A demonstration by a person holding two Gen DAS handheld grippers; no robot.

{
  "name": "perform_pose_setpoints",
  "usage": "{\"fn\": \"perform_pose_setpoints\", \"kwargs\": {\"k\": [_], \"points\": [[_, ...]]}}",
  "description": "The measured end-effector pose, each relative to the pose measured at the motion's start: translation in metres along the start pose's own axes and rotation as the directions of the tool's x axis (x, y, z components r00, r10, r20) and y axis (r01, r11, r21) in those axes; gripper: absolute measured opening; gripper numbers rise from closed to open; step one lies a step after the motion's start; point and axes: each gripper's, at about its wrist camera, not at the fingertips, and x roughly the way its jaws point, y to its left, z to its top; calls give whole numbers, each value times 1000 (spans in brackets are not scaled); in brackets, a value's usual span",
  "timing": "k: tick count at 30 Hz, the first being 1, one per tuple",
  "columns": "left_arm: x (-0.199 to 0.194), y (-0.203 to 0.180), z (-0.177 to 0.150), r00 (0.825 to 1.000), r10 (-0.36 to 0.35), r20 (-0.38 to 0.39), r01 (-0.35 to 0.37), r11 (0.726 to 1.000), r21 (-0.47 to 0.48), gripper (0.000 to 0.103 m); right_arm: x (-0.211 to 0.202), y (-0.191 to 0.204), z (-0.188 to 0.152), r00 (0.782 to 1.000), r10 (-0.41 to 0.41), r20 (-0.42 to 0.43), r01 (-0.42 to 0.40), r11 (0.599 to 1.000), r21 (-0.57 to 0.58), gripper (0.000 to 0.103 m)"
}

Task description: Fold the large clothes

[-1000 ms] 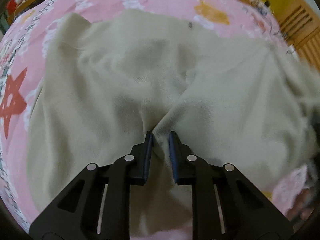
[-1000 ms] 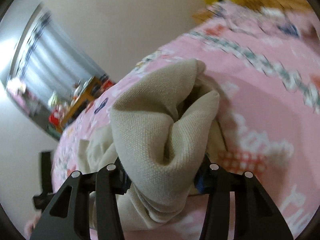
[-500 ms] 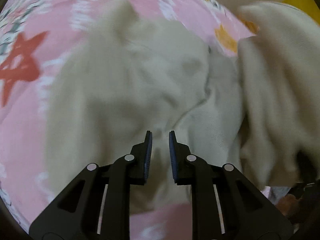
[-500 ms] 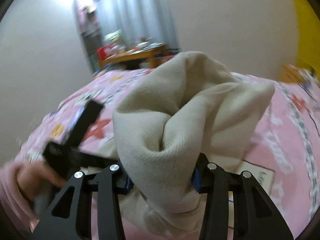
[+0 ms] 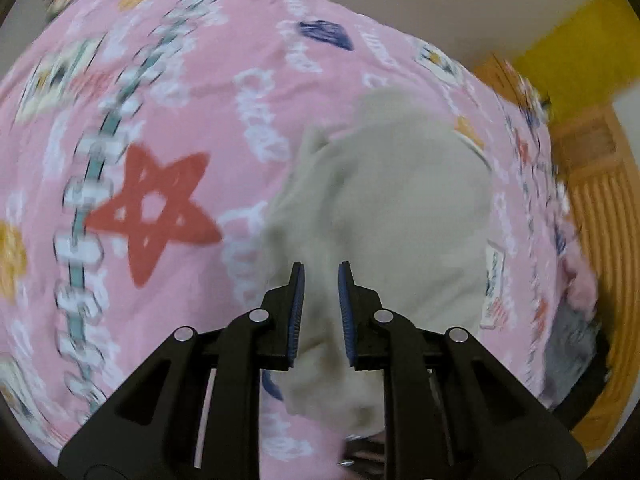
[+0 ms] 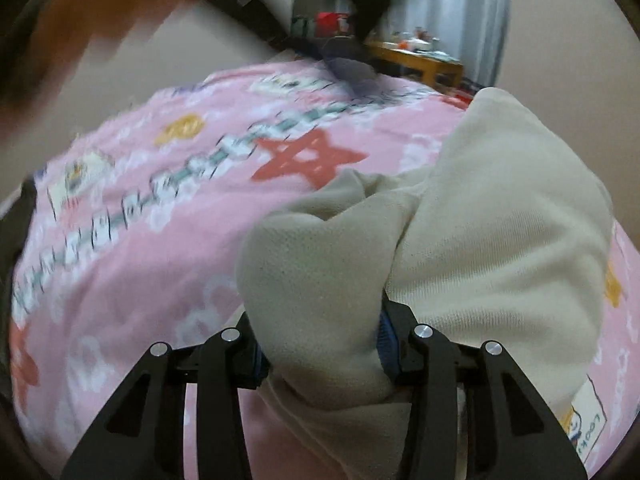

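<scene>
the beige garment (image 5: 384,208) lies bunched on a pink printed bedspread (image 5: 168,92), toward the bed's right edge as the left wrist view frames it, near the side where wooden slatted furniture (image 5: 600,184) stands. a red star print (image 5: 154,212) on the bedspread sits just to the left of the cloth, and a dark blue print (image 5: 326,34) lies farther up toward the far edge.

the left gripper (image 5: 321,280) points down at the cloth with its blue-padded fingers (image 5: 297,312) drawn close, a narrow strip of the beige fabric pinched between them and running down out of view below the pads.

the right gripper (image 6: 320,344) has its fingers spread wider, clamped on a thick folded wad of the same garment (image 6: 320,280); the fabric bulges up out of the gap and a second, paler lobe of it rises to the right of the fingers. only a sliver of the right blue pad (image 6: 386,340) shows against the cloth.

in the right wrist view the bedspread (image 6: 120,272) stretches away to the bed's far edge, where a wooden table (image 6: 416,60) with small things on it stands before grey curtains (image 6: 448,8). a dark blurred shape crosses the top left of that view; what it is cannot be told.
</scene>
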Motion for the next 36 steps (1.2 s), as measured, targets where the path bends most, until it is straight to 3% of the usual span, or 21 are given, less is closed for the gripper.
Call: {"fn": "perform_pose_setpoints", "kwargs": {"k": [4, 9, 12, 15, 16, 17, 19, 21, 23, 25, 26, 27, 28, 30, 32, 34, 36], "points": [[39, -30, 17, 990, -74, -121, 87, 991, 100, 17, 22, 37, -6, 998, -47, -31, 43, 992, -119, 41], [98, -48, 32, 974, 30, -224, 8, 986, 166, 19, 20, 45, -16, 994, -107, -1, 105, 980, -171, 42], [120, -56, 30, 963, 108, -248, -47, 970, 240, 20, 0, 34, -17, 996, -88, 22, 90, 992, -88, 44], [130, -62, 26, 956, 153, -249, -77, 953, 293, 20, -33, 4, -16, 999, 13, 34, -15, 996, 84, 46], [129, -65, 23, 957, 183, -227, -104, 941, 321, 22, -54, -12, -17, 995, 77, 68, -87, 983, 160, 51], [130, -65, 23, 952, 229, -203, -148, 925, 351, 24, -67, -19, -18, 990, 104, 97, -121, 974, 190, 64], [134, -52, 22, 944, 257, -208, -176, 923, 342, 28, -105, -36, -19, 980, 112, 167, -150, 960, 236, 65], [134, -34, 25, 939, 252, -233, -180, 940, 291, 28, -126, -55, -18, 978, 74, 195, -127, 953, 274, 58], [132, -18, 22, 942, 222, -251, -159, 955, 249, 28, -131, -84, -18, 984, 20, 175, -80, 935, 346, 24], [129, -13, 17, 942, 228, -246, -168, 955, 243, 28, -107, -108, -20, 995, 54, 82, -82, 915, 396, 2], [127, -14, 15, 942, 237, -238, -176, 952, 251, 28, -83, -117, -23, 989, 149, 16, -142, 896, 421, 1], [126, -15, 12, 941, 249, -231, -186, 947, 260, 28, -63, -117, -27, 982, 188, -33, -158, 894, 419, 2], [124, -16, 9, 939, 260, -226, -197, 943, 267, 28, -43, -109, -31, 981, 175, -87, -131, 919, 373, 2], [117, -15, 2, 934, 288, -211, -228, 937, 266, 28, -22, -106, -35, 973, 194, -123, -135, 916, 377, 2], [104, -13, -11, 941, 282, -186, -234, 941, 244, 28, -5, -112, -40, 959, 261, -107, -188, 874, 447, 2], [86, -9, -31, 959, 231, -164, -201, 963, 179, 28, 10, -109, -43, 960, 253, -118, -176, 877, 447, 2], [80, -2, -53, 961, 235, -148, -215, 967, 139, 28, 7, -100, -38, 971, 200, -128, -132, 903, 408, 2]]}}
